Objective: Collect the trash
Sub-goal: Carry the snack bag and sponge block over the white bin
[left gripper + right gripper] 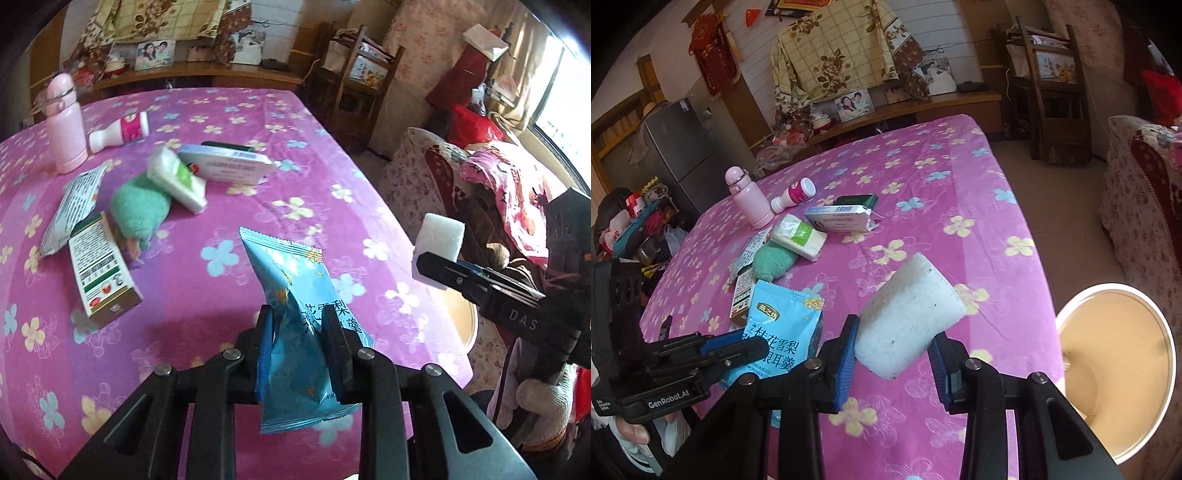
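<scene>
My left gripper (299, 321) is shut on a blue snack wrapper (295, 280) and holds it above the pink flowered table (258, 118). The wrapper also shows in the right wrist view (783, 328), with the left gripper (753, 347) on it. My right gripper (895, 343) is shut on a white foam block (908, 314), lifted over the table's right edge. From the left wrist view the right gripper (424, 262) and the foam block (441, 236) sit at the right.
On the table lie a pink bottle (64, 125), a white and pink bottle (122, 131), a green fluffy ball (140, 210), a tissue pack (177, 177), boxes (229, 166) and packets (70, 210). A tan bin (1115, 384) stands below the table's right edge. An armchair (424, 177) is at the right.
</scene>
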Tool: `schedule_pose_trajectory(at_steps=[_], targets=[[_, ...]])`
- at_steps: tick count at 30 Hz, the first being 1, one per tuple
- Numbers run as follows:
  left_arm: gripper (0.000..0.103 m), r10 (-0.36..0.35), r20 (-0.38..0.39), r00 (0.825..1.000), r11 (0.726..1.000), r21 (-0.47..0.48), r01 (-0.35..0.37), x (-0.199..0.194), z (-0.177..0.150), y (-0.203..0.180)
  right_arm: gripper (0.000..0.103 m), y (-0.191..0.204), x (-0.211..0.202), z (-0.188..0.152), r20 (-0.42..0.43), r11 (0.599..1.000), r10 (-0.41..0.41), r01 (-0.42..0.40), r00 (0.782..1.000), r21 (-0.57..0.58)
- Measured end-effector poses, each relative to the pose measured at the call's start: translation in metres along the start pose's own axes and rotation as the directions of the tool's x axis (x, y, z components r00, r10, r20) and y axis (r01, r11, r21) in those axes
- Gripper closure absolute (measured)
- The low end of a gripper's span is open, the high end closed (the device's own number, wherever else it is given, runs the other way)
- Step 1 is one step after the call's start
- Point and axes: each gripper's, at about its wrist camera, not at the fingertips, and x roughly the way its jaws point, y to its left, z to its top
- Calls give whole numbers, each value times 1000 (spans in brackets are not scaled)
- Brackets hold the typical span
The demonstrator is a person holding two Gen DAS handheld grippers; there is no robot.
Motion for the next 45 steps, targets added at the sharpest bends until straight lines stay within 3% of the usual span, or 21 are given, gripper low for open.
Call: schedule_pose_trajectory(at_steps=[12,28,45], targets=[[76,-33,8,999,997,76,33,5,12,-48,64,-35,-28,-16,14,998,-51,50,999,46],[76,-105,-25,994,977,185,108,39,28,-130,64,-120,-66,-41,10,972,-161,157,987,173],[76,-131,-92,987,959,240,149,90,26,-195,64,-197,-65,-76,-73,930,-214,226,974,292]])
